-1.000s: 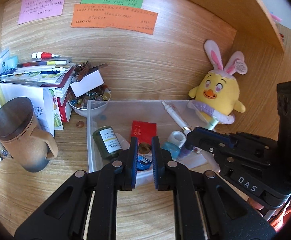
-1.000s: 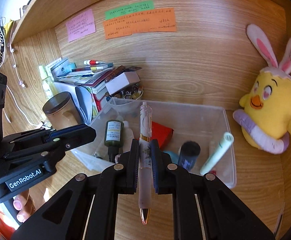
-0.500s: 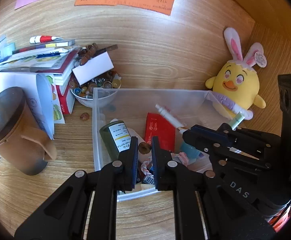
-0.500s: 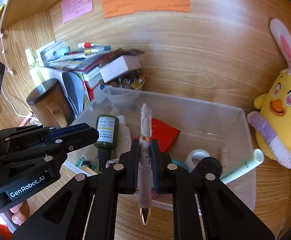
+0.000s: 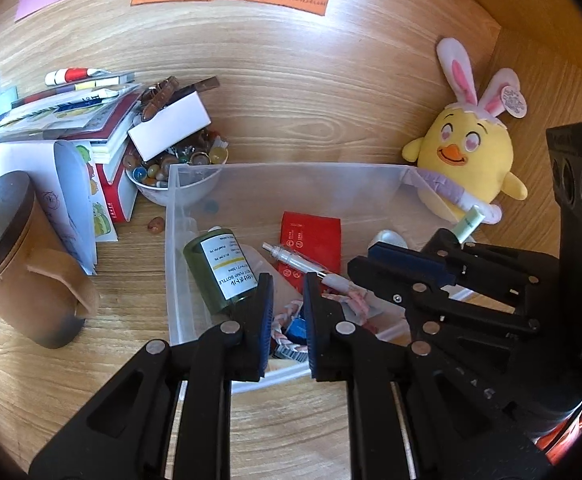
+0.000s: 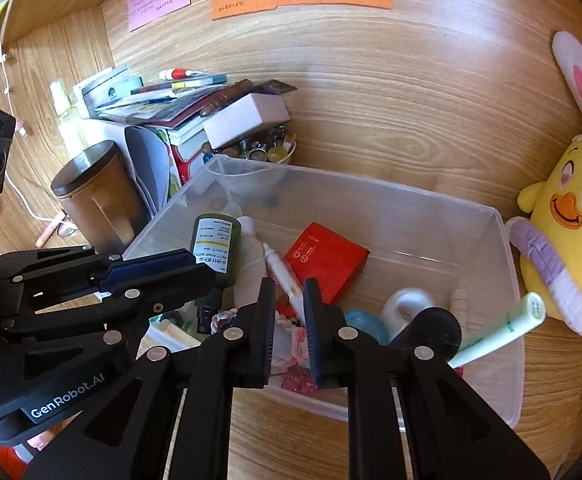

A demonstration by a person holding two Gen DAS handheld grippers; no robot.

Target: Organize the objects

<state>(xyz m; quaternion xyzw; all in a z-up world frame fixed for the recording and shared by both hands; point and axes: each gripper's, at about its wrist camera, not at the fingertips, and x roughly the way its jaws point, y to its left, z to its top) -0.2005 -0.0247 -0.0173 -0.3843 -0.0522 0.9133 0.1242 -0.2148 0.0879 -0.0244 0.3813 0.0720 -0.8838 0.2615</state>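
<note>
The pen (image 6: 281,270) lies in the clear bin (image 6: 507,280), across the white tube and beside the red box (image 6: 325,262) and green bottle (image 6: 215,248), so this drop looks done. The right gripper (image 6: 287,304) hangs over it, jaws narrow, gripping nothing. The left gripper (image 5: 285,300), narrow and empty too, hovers alongside. Next comes choosing another loose item from outside the bin.

— Any room ahead of the right claw (image 6: 287,300)?
— Bare bin floor (image 6: 423,240) beyond it, right of the red box (image 6: 327,260). Left, the other claw (image 6: 163,276) and green bottle (image 6: 215,248) crowd in; the black cap (image 6: 435,328) blocks its right.
</note>
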